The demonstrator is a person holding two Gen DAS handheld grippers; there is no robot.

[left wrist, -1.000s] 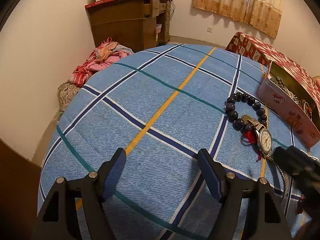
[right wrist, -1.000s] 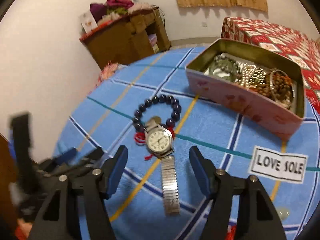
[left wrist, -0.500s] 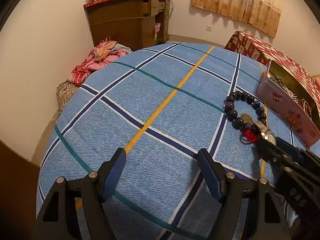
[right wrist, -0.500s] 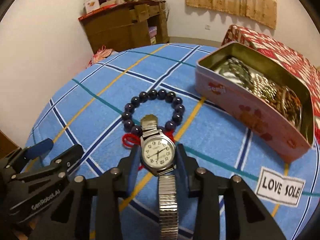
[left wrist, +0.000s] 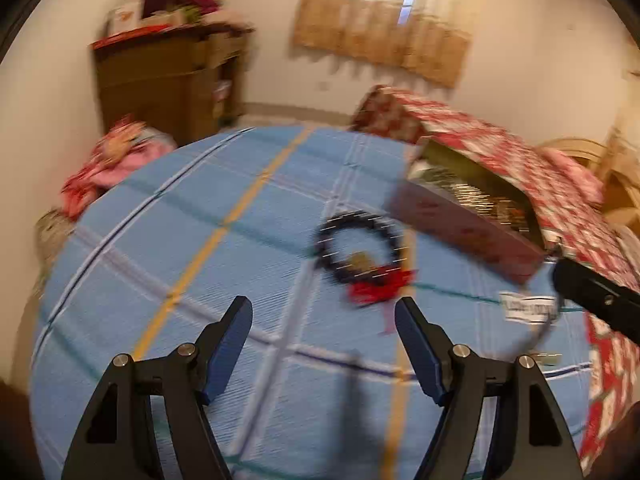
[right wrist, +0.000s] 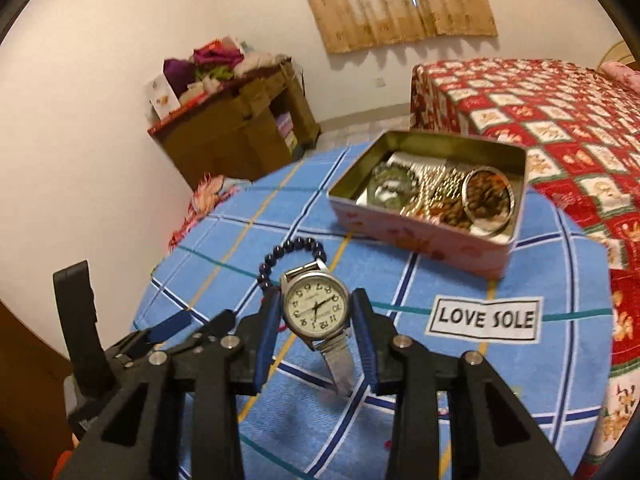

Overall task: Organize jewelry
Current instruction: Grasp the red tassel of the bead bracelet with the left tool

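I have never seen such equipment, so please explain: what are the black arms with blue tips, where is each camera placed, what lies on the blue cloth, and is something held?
A person holds two hand-held grippers; each carries a camera looking along its fingers. In the right view, the right gripper is shut on a wristwatch, lifted above the checked cloth. In the blurred left view, the left gripper is open and empty. On the cloth lie a dark bead bracelet and an open tin that already holds jewelry.
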